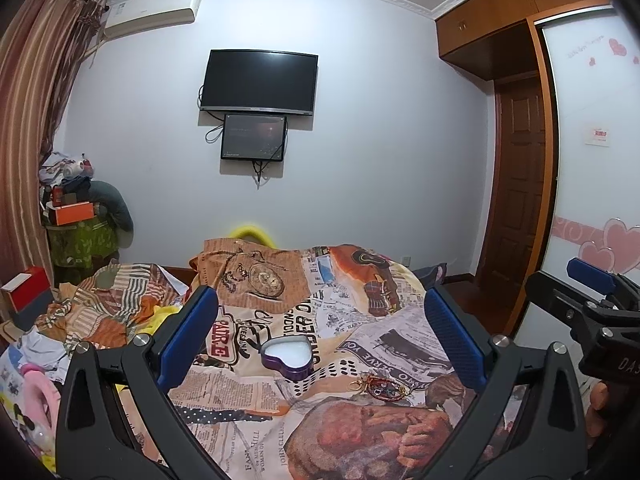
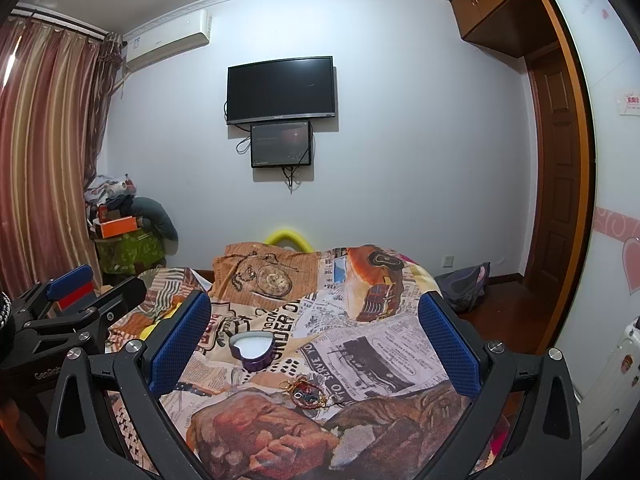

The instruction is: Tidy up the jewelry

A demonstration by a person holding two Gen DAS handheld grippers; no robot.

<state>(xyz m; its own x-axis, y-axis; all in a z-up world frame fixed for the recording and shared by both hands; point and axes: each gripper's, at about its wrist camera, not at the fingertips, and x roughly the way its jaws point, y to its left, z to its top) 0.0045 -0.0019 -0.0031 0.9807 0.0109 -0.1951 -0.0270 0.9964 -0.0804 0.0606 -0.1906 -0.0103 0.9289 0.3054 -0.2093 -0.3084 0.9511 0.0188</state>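
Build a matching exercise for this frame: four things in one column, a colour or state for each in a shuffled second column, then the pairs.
Things:
1. heart box
2. jewelry
3. TV
4. left gripper

States:
A. wall-mounted, dark screen
B. open, holding nothing
C. purple, lid off, white inside
D. red and gold pile on the bedspread, outside the box

Pairs: 1-C, 2-D, 3-A, 4-B

Soft, even indoor light filled both views, casting a bluish tint on the wall (image 1: 380, 160). Shadows were faint. Fisheye bending curved the curtain (image 2: 44, 152) at left and wardrobe (image 1: 492, 12) at upper right; corners were vignetted black. Focus was fairly sharp.
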